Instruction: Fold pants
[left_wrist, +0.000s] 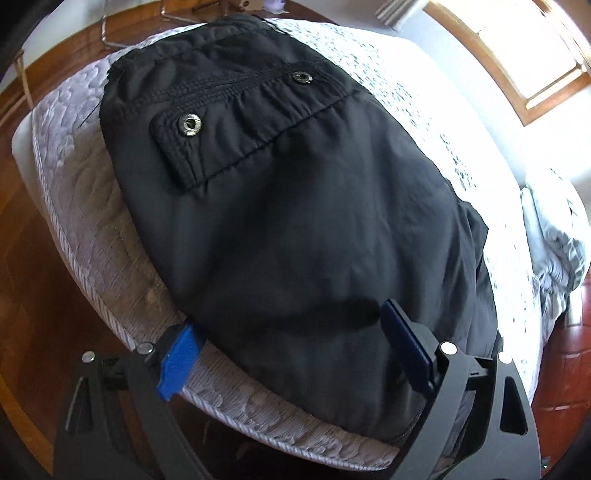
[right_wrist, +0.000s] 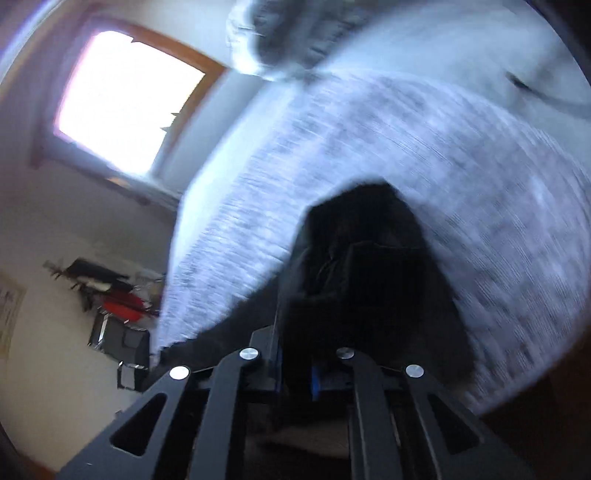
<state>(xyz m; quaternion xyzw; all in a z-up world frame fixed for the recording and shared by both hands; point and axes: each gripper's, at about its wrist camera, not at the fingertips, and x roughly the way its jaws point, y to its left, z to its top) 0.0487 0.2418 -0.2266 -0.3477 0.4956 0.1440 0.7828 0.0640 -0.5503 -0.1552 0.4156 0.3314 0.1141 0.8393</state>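
No lettering, label, brand or number is legible anywhere I look. The metal snaps (left_wrist: 190, 124) on the black pants (left_wrist: 295, 221) carry marks too small for me to read, and the framed sheet on the wall (right_wrist: 9, 317) is only a blur.

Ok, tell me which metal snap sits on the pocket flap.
The bigger, nearer snap, on the flap's corner; the other snap sits higher up on the stitched band.
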